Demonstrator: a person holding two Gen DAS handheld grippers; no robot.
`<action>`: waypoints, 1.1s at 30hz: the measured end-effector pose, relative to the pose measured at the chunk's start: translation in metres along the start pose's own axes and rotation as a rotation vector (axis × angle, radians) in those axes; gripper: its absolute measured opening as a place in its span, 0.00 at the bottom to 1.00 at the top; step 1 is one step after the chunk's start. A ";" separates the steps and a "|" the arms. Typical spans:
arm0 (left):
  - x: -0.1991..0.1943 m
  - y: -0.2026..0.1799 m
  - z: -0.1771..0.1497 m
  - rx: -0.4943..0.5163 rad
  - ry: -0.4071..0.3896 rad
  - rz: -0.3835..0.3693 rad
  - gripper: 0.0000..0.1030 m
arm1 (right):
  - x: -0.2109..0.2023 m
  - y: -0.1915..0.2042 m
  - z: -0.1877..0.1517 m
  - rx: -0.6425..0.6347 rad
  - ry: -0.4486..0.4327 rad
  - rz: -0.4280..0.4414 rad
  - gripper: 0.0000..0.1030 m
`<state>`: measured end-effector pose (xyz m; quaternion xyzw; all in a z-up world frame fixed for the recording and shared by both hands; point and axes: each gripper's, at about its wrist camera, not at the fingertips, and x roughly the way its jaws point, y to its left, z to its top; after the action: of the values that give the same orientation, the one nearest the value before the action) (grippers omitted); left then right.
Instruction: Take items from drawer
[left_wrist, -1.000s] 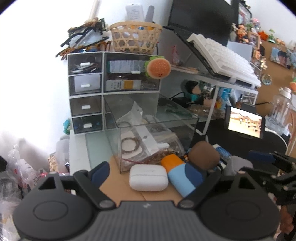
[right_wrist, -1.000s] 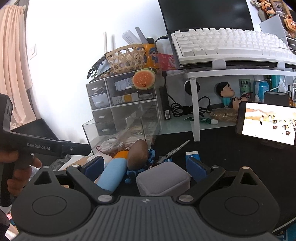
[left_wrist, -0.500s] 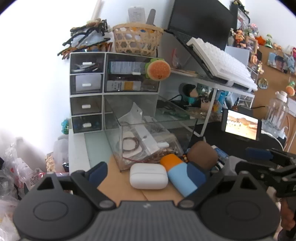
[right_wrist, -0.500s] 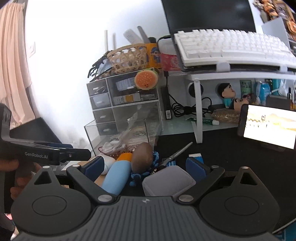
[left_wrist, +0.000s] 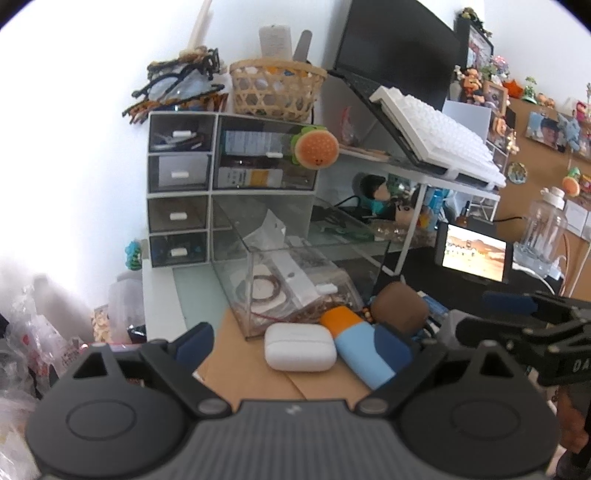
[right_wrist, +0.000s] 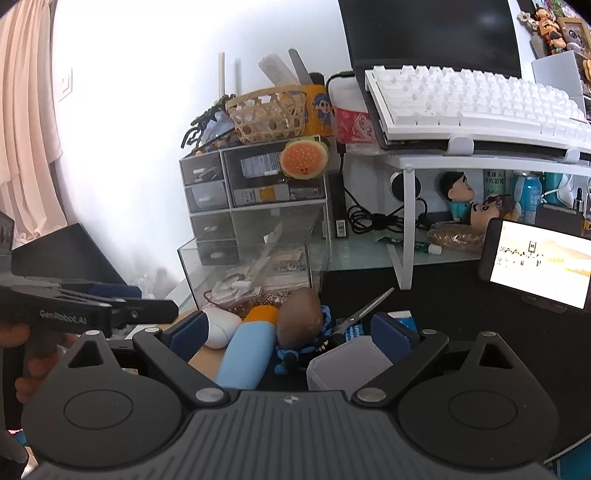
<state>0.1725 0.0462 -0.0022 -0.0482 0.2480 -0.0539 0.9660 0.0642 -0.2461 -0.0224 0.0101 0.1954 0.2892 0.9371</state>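
A clear plastic drawer (left_wrist: 288, 284) is pulled far out of the grey drawer unit (left_wrist: 207, 192) and holds cords, packets and small bits; it also shows in the right wrist view (right_wrist: 255, 273). In front of it lie a white earbud case (left_wrist: 299, 350), a blue and orange tube (left_wrist: 362, 350) and a brown egg-shaped thing (left_wrist: 399, 310). My left gripper (left_wrist: 291, 343) is open and empty, low before these items. My right gripper (right_wrist: 291, 332) is open and empty, above the tube (right_wrist: 247, 350), the brown thing (right_wrist: 299, 321) and a grey box (right_wrist: 347, 365).
A white keyboard (right_wrist: 480, 103) rests on a white riser. A lit phone (right_wrist: 539, 258) stands at the right. Scissors (right_wrist: 362, 314) lie on the black mat. A wicker basket (left_wrist: 277, 88) and a burger plush (left_wrist: 316, 147) sit on the drawer unit. Bags crowd the left (left_wrist: 33, 332).
Both grippers have drawn back and up a little, so the drawer and items look slightly farther off. Both stay open and empty. Nothing on the desk moved.
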 end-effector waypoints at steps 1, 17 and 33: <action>-0.002 0.000 0.001 0.003 -0.004 -0.001 0.94 | 0.001 0.001 0.000 -0.002 0.008 -0.001 0.94; -0.016 0.010 0.002 -0.022 -0.025 -0.038 0.95 | -0.005 0.020 0.002 -0.051 0.047 -0.028 0.94; -0.032 0.020 -0.005 -0.040 -0.052 -0.009 0.95 | -0.007 0.036 0.010 -0.044 0.026 -0.046 0.94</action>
<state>0.1435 0.0697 0.0067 -0.0701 0.2238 -0.0519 0.9707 0.0433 -0.2193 -0.0063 -0.0187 0.2015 0.2720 0.9408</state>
